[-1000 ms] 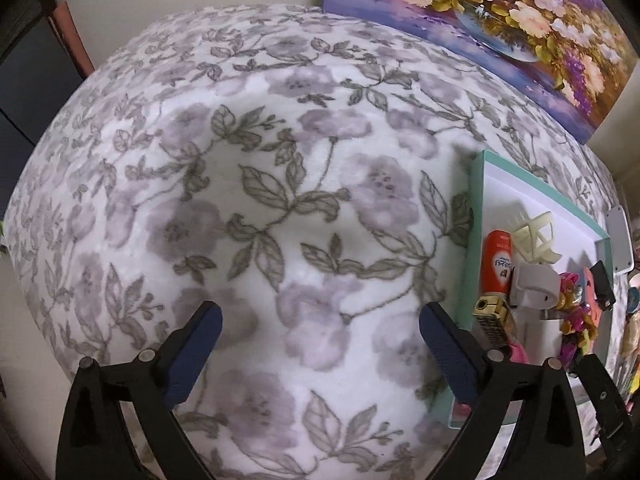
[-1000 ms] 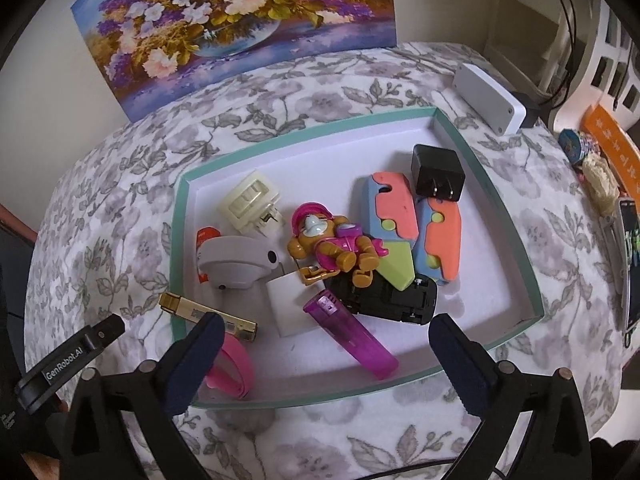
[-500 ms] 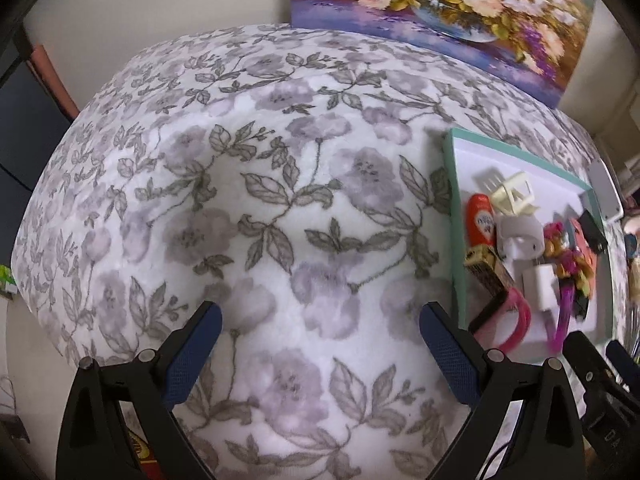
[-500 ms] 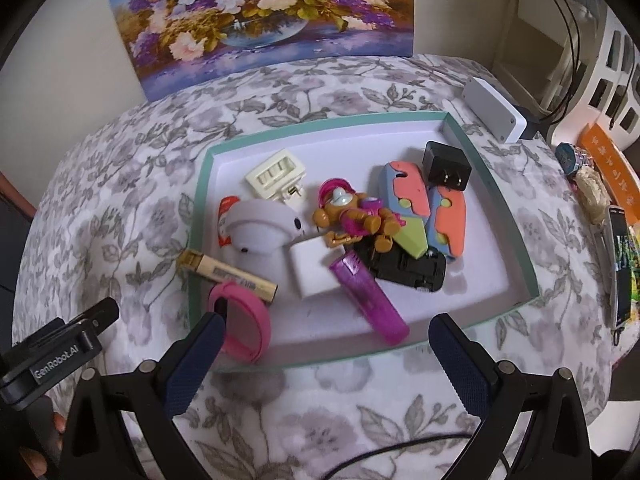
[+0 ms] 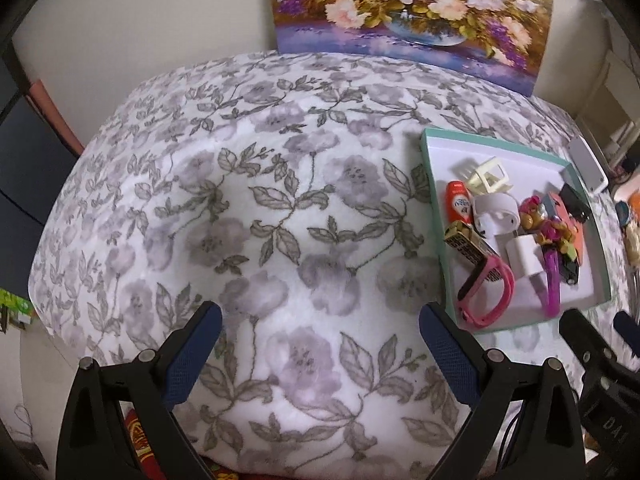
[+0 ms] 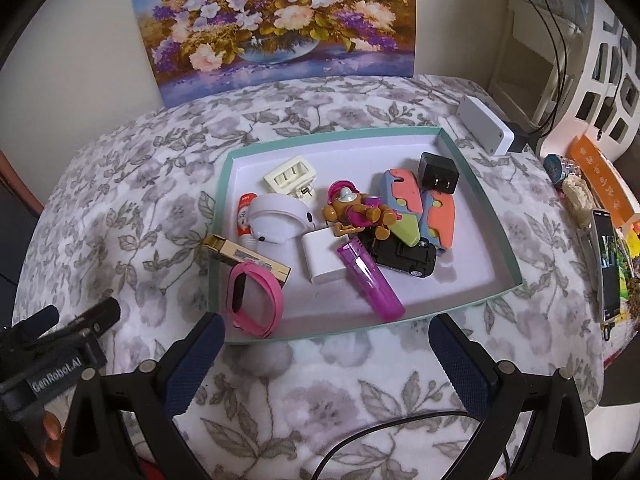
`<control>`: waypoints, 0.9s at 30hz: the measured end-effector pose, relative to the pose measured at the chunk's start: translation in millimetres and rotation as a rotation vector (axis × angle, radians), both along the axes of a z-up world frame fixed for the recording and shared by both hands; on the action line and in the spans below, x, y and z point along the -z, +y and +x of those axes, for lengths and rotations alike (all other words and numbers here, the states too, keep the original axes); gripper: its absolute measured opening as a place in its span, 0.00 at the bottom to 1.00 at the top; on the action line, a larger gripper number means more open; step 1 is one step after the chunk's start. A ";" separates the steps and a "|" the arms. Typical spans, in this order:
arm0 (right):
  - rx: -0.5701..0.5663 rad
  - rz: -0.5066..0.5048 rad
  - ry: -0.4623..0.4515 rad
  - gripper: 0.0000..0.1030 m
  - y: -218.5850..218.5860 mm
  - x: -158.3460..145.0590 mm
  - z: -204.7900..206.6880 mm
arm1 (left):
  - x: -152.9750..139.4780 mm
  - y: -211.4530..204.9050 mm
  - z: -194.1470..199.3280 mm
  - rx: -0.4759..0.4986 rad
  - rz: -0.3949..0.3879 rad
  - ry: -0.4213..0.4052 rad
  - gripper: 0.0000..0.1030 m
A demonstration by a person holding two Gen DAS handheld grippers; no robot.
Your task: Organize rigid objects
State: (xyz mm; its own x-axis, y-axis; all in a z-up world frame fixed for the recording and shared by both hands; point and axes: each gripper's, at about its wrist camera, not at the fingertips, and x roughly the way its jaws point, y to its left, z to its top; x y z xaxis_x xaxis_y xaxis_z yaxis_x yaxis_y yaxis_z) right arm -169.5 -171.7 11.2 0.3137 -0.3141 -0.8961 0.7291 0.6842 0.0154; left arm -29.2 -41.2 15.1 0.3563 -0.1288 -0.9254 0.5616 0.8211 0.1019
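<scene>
Holding both grippers, left [image 5: 320, 354] and right [image 6: 326, 362], agape and empty, we face the tray [image 6: 494, 246]. We judge the lighter [image 6: 370, 280] light, stiff, slick: pinch its flat sides.

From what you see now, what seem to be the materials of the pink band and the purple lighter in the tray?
Pink band: probably silicone or soft rubber, matte, bent into a smooth loop around a black insert. Purple lighter: likely hard translucent plastic, glossy, with a bright highlight along its flat side.
</scene>
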 end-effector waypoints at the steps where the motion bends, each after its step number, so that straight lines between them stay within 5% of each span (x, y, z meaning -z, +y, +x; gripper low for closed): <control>1: -0.001 -0.004 -0.004 1.00 1.0 -1.7 -0.6 | -2.2 0.5 -1.8 0.004 0.003 -0.010 0.96; 27: -0.010 -0.039 -0.014 1.00 7.6 -13.8 -4.4 | -17.1 8.0 -4.8 0.001 -0.014 -0.045 0.96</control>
State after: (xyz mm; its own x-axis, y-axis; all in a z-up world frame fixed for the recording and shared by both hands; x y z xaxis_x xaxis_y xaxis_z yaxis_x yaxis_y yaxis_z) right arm -173.9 -164.1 25.0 0.3293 -0.3460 -0.8785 0.7224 0.6915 -0.0015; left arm -34.1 -33.2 32.2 0.3973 -0.1415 -0.9067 0.5573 0.8222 0.1159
